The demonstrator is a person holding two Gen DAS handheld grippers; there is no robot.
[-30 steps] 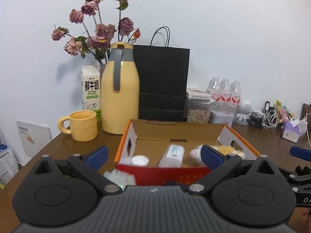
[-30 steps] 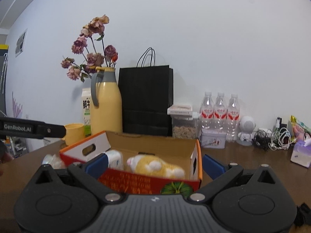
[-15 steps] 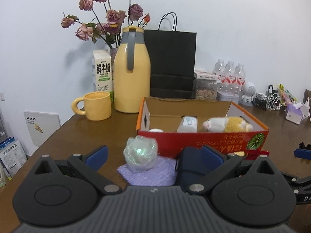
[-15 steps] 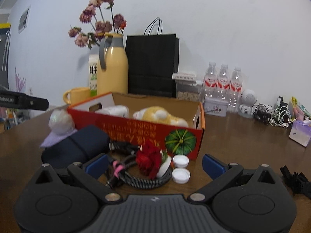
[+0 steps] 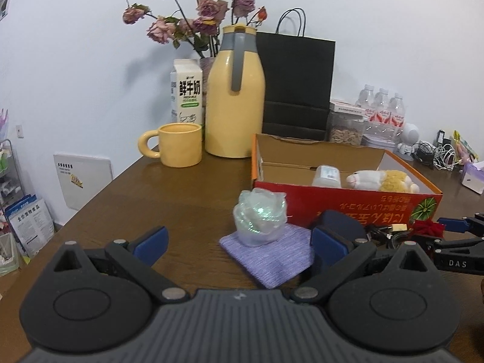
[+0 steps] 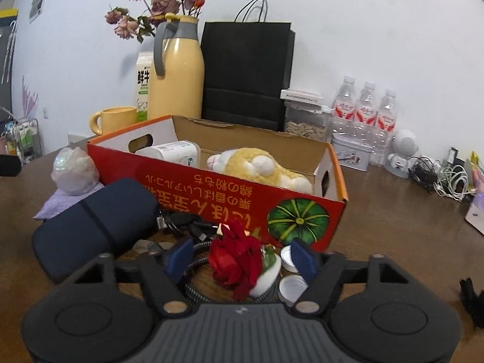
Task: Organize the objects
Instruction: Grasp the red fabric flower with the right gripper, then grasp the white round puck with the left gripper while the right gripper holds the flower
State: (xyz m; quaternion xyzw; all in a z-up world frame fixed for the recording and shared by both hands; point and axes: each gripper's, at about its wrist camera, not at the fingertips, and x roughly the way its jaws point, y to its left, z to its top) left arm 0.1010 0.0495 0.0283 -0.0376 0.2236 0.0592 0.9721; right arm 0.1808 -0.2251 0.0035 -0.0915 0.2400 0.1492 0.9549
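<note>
My right gripper (image 6: 242, 258) hangs low over the table in front of the red cardboard box (image 6: 211, 193). Its jaws are closing, with a red artificial rose (image 6: 236, 260) on a white base between them; gaps still show on both sides of the rose. My left gripper (image 5: 239, 242) stands open just short of a clear wrapped ball (image 5: 260, 217) that rests on a lilac cloth (image 5: 272, 260). A navy pouch (image 6: 90, 227) lies between the cloth and the rose. The box holds a yellow plush toy (image 6: 260, 169) and a white bottle (image 6: 169, 151).
Two white caps (image 6: 289, 275) and a coiled cable (image 6: 196, 281) lie by the rose. A yellow jug (image 5: 234, 103), a mug (image 5: 178, 143), a milk carton (image 5: 186, 93) and a black paper bag (image 5: 298, 81) stand behind the box. Water bottles (image 6: 366, 112) and cables (image 6: 441, 178) are at the right.
Both grippers have sunk and drawn back from above the box to the table in front of it. The right jaws have narrowed around the rose. The left jaws stay wide.
</note>
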